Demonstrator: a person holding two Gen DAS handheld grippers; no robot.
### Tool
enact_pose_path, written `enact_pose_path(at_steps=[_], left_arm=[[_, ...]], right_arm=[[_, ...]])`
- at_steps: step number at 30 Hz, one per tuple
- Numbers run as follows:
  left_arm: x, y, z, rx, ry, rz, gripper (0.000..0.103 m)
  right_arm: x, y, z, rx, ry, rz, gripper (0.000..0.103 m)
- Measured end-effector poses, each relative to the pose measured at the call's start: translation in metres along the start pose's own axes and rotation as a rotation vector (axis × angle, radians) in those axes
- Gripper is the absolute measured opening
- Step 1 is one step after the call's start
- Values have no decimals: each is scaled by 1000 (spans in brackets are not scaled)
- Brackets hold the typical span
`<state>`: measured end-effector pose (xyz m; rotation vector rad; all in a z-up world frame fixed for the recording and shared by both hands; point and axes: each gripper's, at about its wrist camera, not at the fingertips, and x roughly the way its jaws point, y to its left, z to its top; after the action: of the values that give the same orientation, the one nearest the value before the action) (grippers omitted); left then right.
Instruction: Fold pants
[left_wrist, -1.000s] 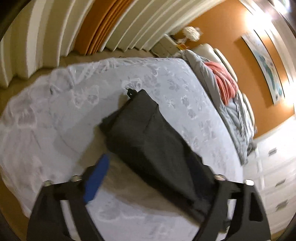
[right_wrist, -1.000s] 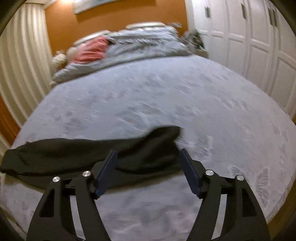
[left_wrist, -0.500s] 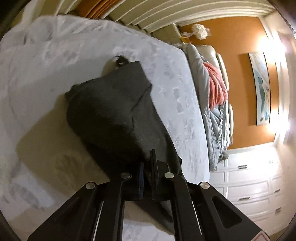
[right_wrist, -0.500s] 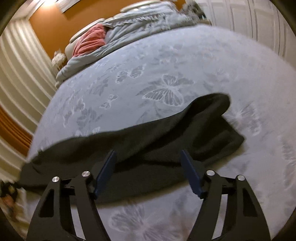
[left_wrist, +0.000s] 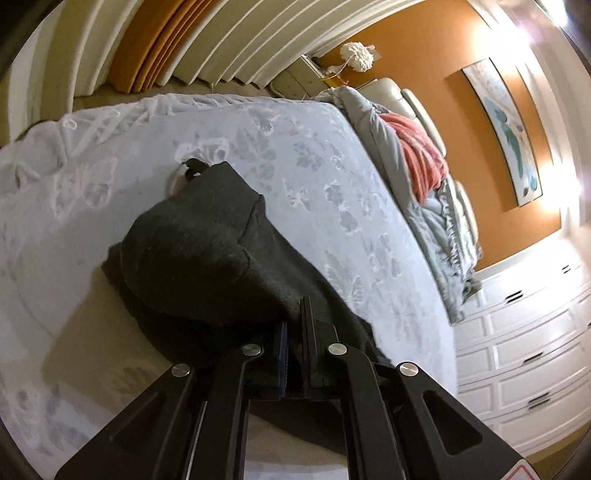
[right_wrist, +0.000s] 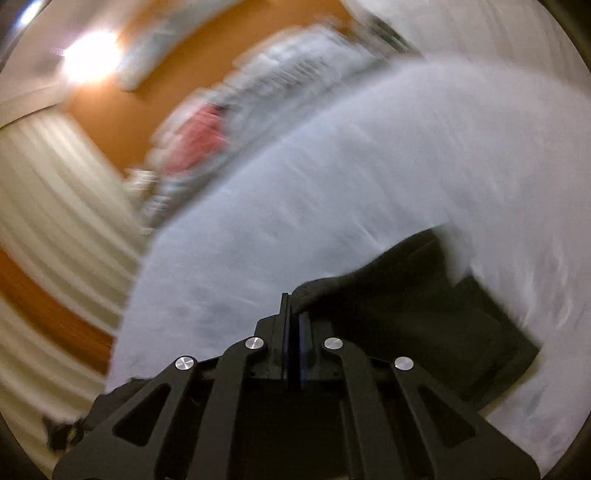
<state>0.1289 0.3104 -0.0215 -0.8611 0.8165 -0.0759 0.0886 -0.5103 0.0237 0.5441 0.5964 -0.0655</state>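
Observation:
The dark grey pants (left_wrist: 207, 254) lie on the pale butterfly-print bedspread (left_wrist: 295, 147). My left gripper (left_wrist: 295, 321) is shut on the near edge of the pants and lifts it, so the cloth drapes away from the jaws. In the blurred right wrist view, my right gripper (right_wrist: 293, 314) is shut on another edge of the pants (right_wrist: 413, 314), which trail to the right over the bedspread (right_wrist: 332, 184).
A rumpled grey duvet (left_wrist: 417, 206) and a pink blanket (left_wrist: 421, 155) lie at the head of the bed. White drawers (left_wrist: 524, 339) stand to the right, pleated curtains (left_wrist: 207, 40) beyond the bed's far edge.
Both grippers went from open to shut on the pants: the left half a second ago, the right just now. The right gripper is swinging fast, blurring its view.

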Motion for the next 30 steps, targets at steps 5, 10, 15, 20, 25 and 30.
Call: enact_pose_path(at_steps=[5, 10, 15, 20, 25, 30], left_arm=[[6, 14, -1, -4, 33, 85, 3], [3, 21, -4, -46, 44, 82, 3], [0, 21, -8, -85, 30, 68, 3], [-1, 15, -8, -52, 10, 51, 3], [-36, -34, 2, 131, -142, -109, 2], [-26, -9, 7, 119, -122, 23, 3]], right_arm=[[55, -57, -62, 50, 415, -213, 4], [45, -48, -55, -34, 342, -243, 43], [67, -64, -39, 21, 291, -290, 63], [76, -72, -30, 109, 238, -279, 4], [-11, -26, 20, 101, -108, -41, 3], [12, -73, -12, 130, 92, -194, 3]])
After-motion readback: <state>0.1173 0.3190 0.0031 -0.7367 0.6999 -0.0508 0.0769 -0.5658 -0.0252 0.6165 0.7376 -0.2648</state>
